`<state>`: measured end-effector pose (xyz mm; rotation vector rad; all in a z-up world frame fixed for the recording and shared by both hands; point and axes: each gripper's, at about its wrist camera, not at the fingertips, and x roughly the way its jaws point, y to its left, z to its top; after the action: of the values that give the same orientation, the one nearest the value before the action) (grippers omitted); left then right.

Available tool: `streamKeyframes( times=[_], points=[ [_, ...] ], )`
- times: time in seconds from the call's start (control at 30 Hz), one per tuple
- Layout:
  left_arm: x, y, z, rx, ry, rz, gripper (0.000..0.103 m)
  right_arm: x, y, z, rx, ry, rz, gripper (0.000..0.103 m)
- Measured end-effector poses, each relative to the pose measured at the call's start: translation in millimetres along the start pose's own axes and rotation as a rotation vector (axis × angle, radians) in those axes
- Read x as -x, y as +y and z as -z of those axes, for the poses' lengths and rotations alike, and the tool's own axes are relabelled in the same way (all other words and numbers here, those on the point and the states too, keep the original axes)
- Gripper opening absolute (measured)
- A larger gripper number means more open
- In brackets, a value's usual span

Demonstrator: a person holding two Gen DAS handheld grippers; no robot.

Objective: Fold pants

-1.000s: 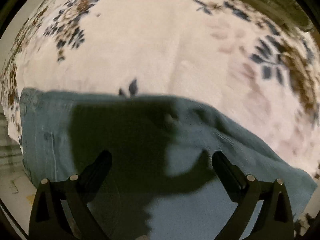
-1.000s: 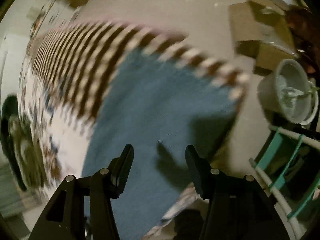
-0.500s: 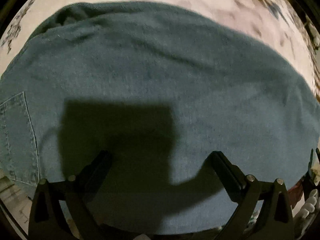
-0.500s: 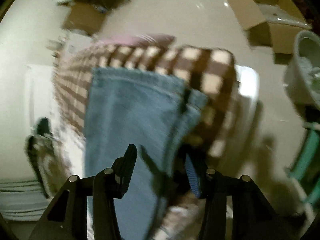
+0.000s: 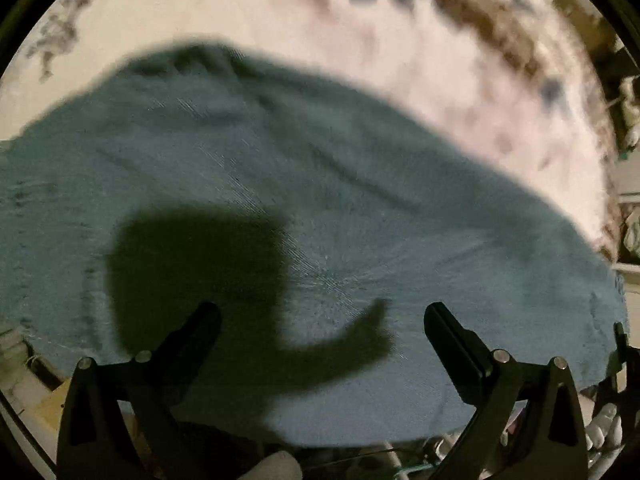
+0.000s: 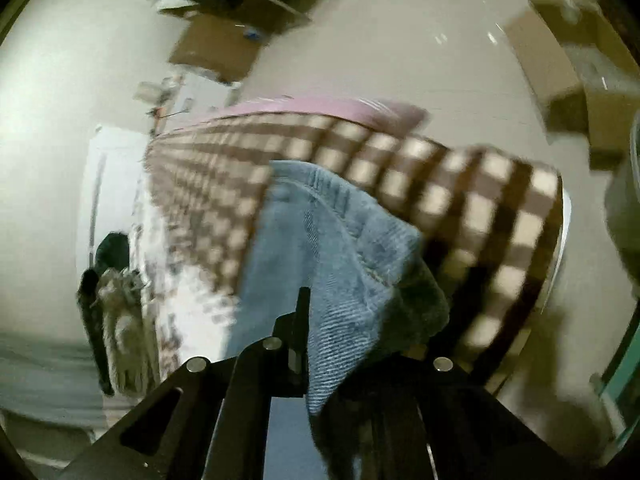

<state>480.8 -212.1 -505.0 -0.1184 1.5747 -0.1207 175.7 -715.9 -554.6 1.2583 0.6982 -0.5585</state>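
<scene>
The blue denim pants [image 5: 320, 200] lie spread on a floral bedspread [image 5: 280, 20] and fill most of the left wrist view. My left gripper [image 5: 320, 320] is open just above the cloth, casting a dark shadow on it, holding nothing. In the right wrist view the pants [image 6: 320, 248] drape over a brown-and-cream checkered blanket [image 6: 460, 208]. My right gripper [image 6: 320, 340] is shut on a bunched edge of the pants, and the cloth hides its right finger.
Cardboard boxes [image 6: 560, 60] and a flat cardboard sheet [image 6: 216, 48] lie on the shiny beige floor past the bed end. A dark and pale bundle [image 6: 116, 300] sits at the left of the bed. Clutter lines the bed's right edge [image 5: 628, 200].
My right gripper has closed on the pants edge; it was open half a second ago. The left gripper stayed open and pulled back a little, so more bedspread shows beyond the pants.
</scene>
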Motion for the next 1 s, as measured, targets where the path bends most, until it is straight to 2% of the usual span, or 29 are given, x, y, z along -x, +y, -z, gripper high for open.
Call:
streamKeyframes(
  times=[0.2, 0.3, 0.33, 0.4, 0.43, 0.5, 0.7, 0.8, 0.97, 1.0],
  points=[
    [67, 34, -19, 0.034, -0.105, 0.053, 0.103, 44, 103, 43, 0.237, -0.004, -0.073, 0.008],
    [81, 63, 32, 0.066, -0.128, 0.058, 0.103, 52, 155, 81, 0.373, 0.013, -0.096, 0.008],
    [73, 79, 72, 0.08, -0.137, 0.055, 0.103, 52, 171, 96, 0.412, 0.023, -0.105, 0.008],
    [81, 99, 87, 0.11, -0.149, 0.033, 0.103, 47, 197, 136, 0.502, 0.054, -0.115, 0.008],
    [81, 108, 123, 0.122, -0.148, 0.024, 0.103, 42, 207, 153, 0.539, 0.071, -0.114, 0.008],
    [75, 139, 135, 0.164, -0.13, 0.006, 0.103, 27, 227, 196, 0.623, 0.116, -0.107, 0.008],
    [57, 212, 154, 0.252, -0.119, -0.083, 0.103, -41, 244, 349, 0.888, 0.278, -0.042, 0.008],
    [49, 248, 163, 0.31, -0.11, -0.105, 0.103, -78, 235, 414, 1.035, 0.325, 0.038, 0.008],
    [40, 285, 178, 0.391, -0.097, -0.104, 0.103, -113, 212, 475, 1.223, 0.312, 0.178, 0.008],
    [36, 287, 180, 0.407, -0.095, -0.099, 0.103, -118, 210, 484, 1.259, 0.313, 0.213, 0.012]
  ],
)
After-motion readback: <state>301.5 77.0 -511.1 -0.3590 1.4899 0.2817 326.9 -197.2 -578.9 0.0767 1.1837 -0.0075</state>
